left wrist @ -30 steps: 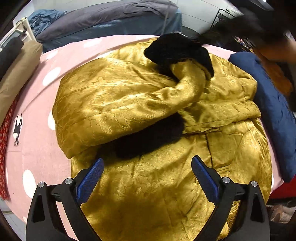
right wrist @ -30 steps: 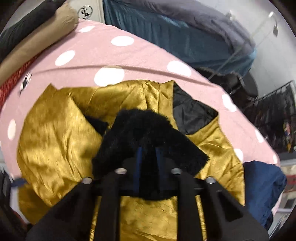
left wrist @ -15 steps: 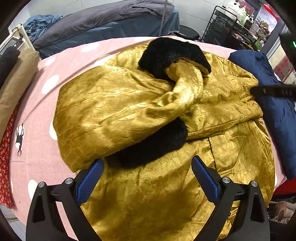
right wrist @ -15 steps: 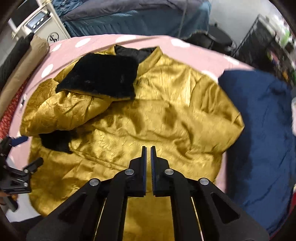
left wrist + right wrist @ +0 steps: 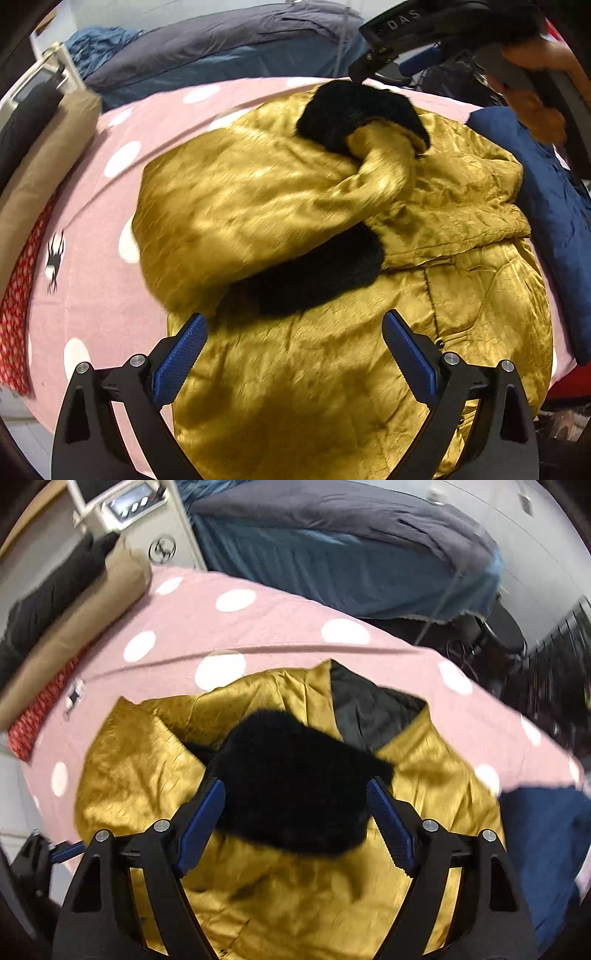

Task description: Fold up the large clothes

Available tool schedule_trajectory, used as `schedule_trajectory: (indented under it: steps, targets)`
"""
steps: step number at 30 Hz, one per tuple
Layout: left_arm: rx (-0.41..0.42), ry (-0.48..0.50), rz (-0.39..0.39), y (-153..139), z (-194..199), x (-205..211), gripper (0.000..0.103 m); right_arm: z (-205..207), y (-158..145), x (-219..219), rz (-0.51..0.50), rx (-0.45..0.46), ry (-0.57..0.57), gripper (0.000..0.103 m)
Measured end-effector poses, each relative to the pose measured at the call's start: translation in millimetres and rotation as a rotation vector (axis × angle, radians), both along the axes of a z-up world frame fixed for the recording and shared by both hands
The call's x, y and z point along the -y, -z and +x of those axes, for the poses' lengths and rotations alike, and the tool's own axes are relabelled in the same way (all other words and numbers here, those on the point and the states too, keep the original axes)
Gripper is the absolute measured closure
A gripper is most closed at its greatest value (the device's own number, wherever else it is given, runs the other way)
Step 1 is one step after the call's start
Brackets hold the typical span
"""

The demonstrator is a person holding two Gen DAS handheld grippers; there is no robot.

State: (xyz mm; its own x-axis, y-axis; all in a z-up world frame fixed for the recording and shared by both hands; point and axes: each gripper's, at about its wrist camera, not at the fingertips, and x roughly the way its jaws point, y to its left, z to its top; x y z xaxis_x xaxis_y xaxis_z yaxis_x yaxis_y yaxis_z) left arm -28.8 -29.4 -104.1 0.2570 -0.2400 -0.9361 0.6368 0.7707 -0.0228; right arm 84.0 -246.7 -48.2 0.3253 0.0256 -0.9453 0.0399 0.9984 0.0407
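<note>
While the gold jacket (image 5: 332, 369) lies spread on the pink polka-dot cover (image 5: 92, 295), its sleeve folded across its front, the right gripper (image 5: 295, 823) hangs over the black fur cuff (image 5: 295, 782) at the jacket's far end; its jaws have just been opening and stand released, the cuff below them untouched. The left gripper (image 5: 295, 358) hovers over the jacket's near part, jaws wide apart, grasping nothing. A navy garment (image 5: 554, 221) lies just beside the jacket's right edge.
</note>
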Motion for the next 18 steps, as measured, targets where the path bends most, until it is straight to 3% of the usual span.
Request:
schedule_trajectory:
  steps: [4, 7, 9, 11, 14, 18]
  targets:
    - [-0.029, -0.048, 0.006, 8, 1, -16, 0.010, 16, 11, -13, -0.007, -0.029, -0.077, 0.025]
    - [-0.040, -0.059, 0.010, 11, 2, -20, 0.010, 14, 28, -23, -0.010, -0.131, -0.154, 0.060]
    - [-0.029, -0.048, 0.019, 11, 2, -21, 0.010, -3, 33, -25, 0.008, -0.150, -0.187, 0.084]
    - [-0.016, -0.034, 0.027, 10, 3, -19, 0.010, -27, 34, -21, -0.006, -0.140, -0.195, 0.097]
    - [-0.013, -0.024, 0.025, 9, 6, -20, 0.010, -65, 36, -5, -0.010, -0.142, -0.141, 0.102]
    - [-0.001, -0.020, 0.026, 6, 10, -17, 0.010, -118, 46, 18, -0.030, -0.157, -0.072, 0.102]
